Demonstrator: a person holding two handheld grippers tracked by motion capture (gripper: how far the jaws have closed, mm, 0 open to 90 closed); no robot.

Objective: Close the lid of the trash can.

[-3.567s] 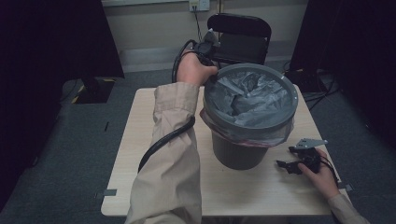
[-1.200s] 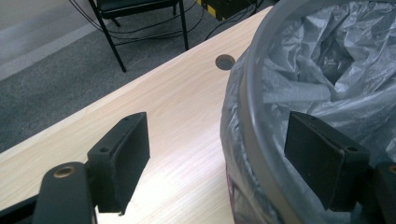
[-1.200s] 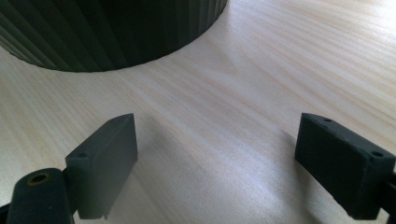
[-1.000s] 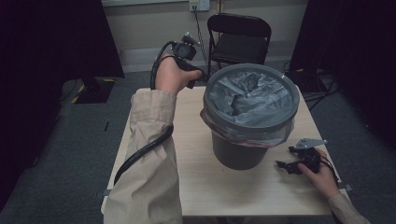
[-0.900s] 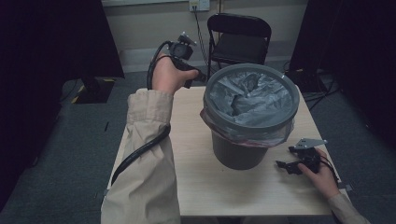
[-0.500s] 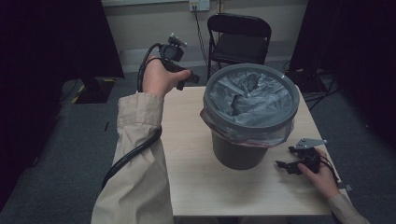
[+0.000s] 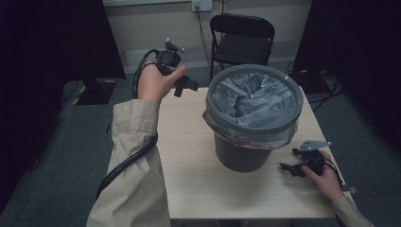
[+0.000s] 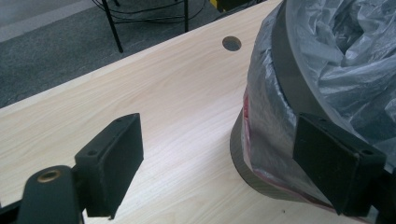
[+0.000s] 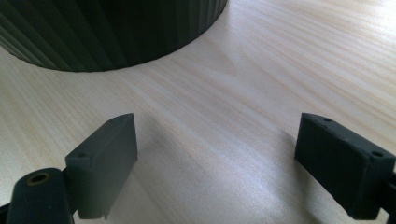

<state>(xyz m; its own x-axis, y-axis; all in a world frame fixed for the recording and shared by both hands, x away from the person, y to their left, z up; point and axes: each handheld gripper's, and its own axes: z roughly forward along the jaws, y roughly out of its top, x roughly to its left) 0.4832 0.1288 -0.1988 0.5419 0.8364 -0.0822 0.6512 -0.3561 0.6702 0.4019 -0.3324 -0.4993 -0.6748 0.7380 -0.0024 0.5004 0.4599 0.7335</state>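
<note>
Bin: grey bin (image 7: 246, 142) stands on the table (image 7: 189, 156), right of centre
Lining: crumpled grey plastic bag (image 7: 250, 97) fills the bin, folded over the rim, its red edge showing below
Left gripper: left gripper (image 7: 182, 85) held above the table's far left corner, at 10 o'clock from the bin; jaws have just been opening, wide apart, nothing between them
Right gripper: right gripper (image 7: 293, 165) low over the table at 4 o'clock from the bin, jaws spread, empty
</note>
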